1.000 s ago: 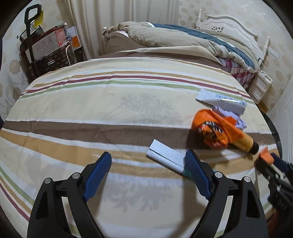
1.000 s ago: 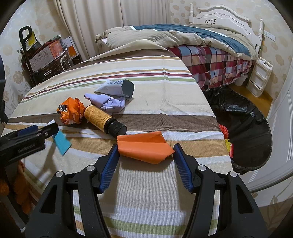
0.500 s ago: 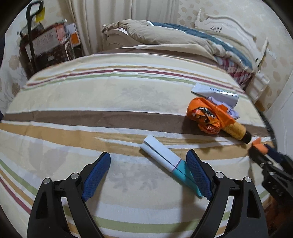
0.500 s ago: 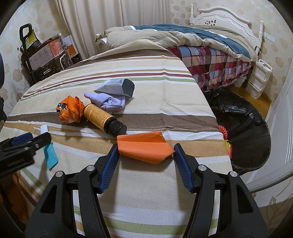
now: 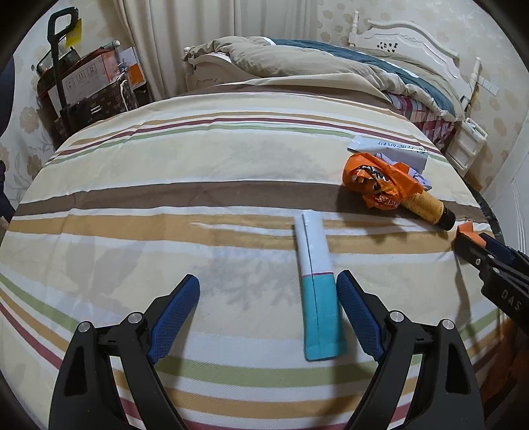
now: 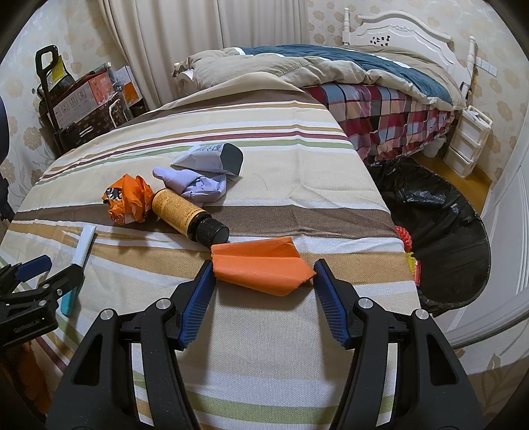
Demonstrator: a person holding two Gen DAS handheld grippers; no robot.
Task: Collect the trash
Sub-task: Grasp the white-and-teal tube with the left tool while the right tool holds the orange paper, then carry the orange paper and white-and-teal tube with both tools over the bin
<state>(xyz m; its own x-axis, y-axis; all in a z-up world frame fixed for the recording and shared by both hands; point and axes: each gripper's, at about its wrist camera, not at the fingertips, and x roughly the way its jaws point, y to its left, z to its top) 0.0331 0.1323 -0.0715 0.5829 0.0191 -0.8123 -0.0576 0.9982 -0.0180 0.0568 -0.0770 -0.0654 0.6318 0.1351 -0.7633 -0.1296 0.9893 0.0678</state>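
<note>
Bedroom with cream floral wallpaper [image 6: 439, 13] and pale pleated curtains [image 6: 185, 29] along the far wall. Striped bedspread [image 5: 198, 158] in beige, brown, green and maroon up front; behind it a white carved headboard [image 6: 403, 29], a rumpled tan and teal duvet [image 6: 330, 63] and a red plaid sheet [image 6: 396, 112]. Stacked cardboard boxes [image 5: 89, 76] on a black hand cart in the left corner, a small white drawer unit [image 6: 467, 142] on wooden floor [image 6: 463, 182] at right, beside a white panelled door [image 6: 509, 238].

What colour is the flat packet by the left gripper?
White and teal packet, best seen in the left wrist view.
</note>
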